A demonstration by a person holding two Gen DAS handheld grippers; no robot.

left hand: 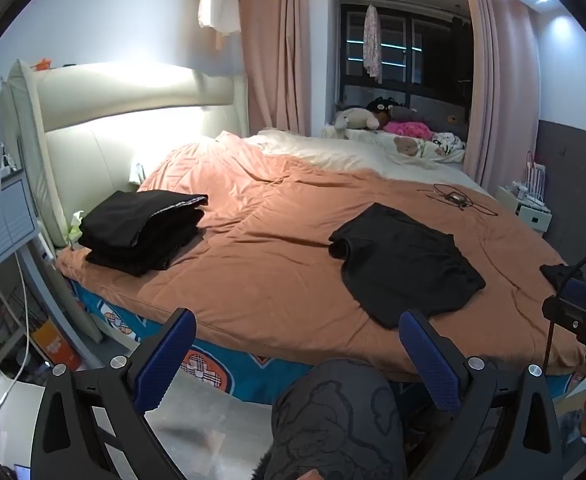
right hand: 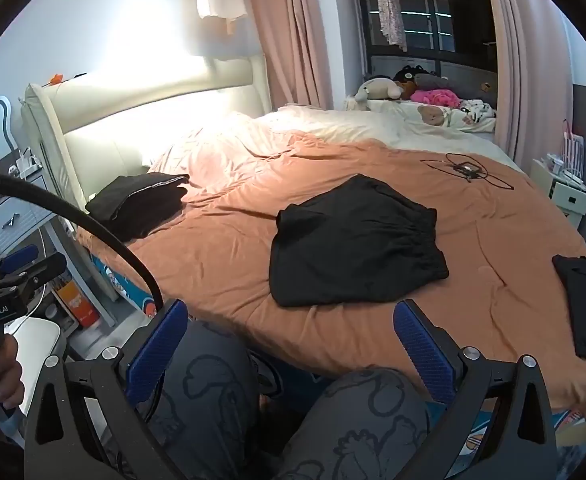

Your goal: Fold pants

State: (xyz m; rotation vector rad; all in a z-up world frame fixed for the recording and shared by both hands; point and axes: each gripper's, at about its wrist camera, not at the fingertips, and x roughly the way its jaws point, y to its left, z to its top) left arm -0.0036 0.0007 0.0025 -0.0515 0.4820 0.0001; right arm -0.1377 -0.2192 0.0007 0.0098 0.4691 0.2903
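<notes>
A pair of black pants [left hand: 405, 264] lies spread flat on the orange duvet [left hand: 269, 280], near the bed's front edge; it also shows in the right wrist view [right hand: 353, 244]. My left gripper [left hand: 297, 356] is open and empty, held back from the bed over my knee. My right gripper [right hand: 291, 344] is open and empty, also short of the bed edge, in front of the pants. A stack of folded black clothes [left hand: 141, 232] sits at the bed's left end near the headboard, and shows in the right wrist view [right hand: 139, 202].
Another black garment [right hand: 585, 304] lies at the bed's right front corner. A tangled cable [left hand: 457, 198] lies on the duvet beyond the pants. A nightstand [left hand: 1, 220] stands left, a small white cabinet [right hand: 565, 196] right. Soft toys [left hand: 377, 118] sit at the far side.
</notes>
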